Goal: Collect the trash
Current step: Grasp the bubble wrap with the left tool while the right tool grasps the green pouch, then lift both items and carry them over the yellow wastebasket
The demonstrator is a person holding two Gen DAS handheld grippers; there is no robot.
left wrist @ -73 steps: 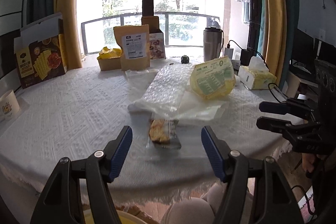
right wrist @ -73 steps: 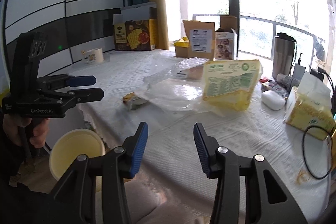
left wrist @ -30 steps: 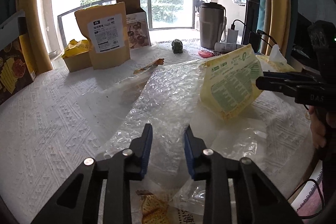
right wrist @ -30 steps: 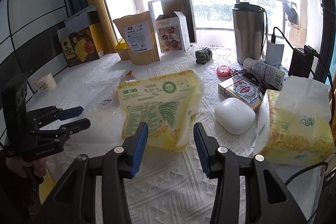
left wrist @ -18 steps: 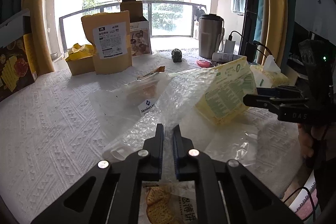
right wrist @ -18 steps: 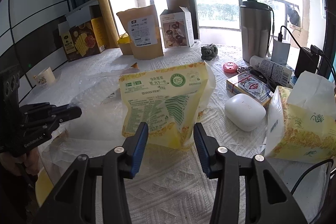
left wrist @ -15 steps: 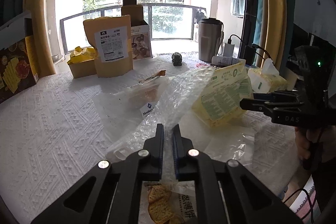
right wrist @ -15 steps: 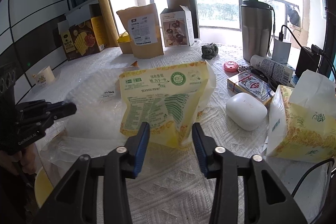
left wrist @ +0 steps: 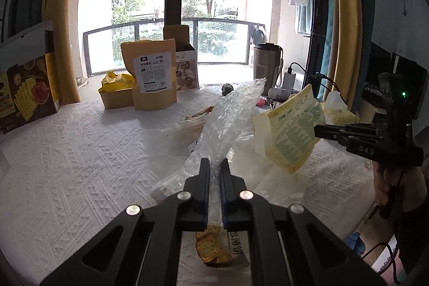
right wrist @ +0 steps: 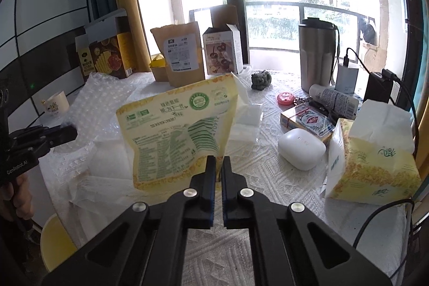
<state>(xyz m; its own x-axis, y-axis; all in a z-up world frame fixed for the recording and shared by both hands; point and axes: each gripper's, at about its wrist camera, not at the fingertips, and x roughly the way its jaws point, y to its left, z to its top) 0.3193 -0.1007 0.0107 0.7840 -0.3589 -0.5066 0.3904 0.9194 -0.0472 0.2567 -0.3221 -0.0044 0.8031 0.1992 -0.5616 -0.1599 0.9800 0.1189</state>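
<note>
My left gripper (left wrist: 214,165) is shut on a sheet of clear bubble wrap (left wrist: 228,122) and holds it lifted above the table; the sheet also shows in the right wrist view (right wrist: 99,101). My right gripper (right wrist: 219,162) is shut on the lower edge of a yellow and green pouch (right wrist: 179,125), held up off the table; the pouch also shows in the left wrist view (left wrist: 289,130). A cracker wrapper (left wrist: 214,248) lies on the white tablecloth (left wrist: 80,152) under my left gripper. Clear plastic film (left wrist: 268,184) lies beneath the lifted items.
At the back stand a brown pouch (left wrist: 150,77), cartons (right wrist: 222,50) and a snack box (left wrist: 26,90). On the right are a steel tumbler (right wrist: 317,52), tissue pack (right wrist: 375,152), white case (right wrist: 301,149) and cables. A yellow bin (right wrist: 56,243) sits below the table edge.
Both grippers have closed: the left on the bubble wrap, the right on the yellow pouch. Both items have risen off the table.
</note>
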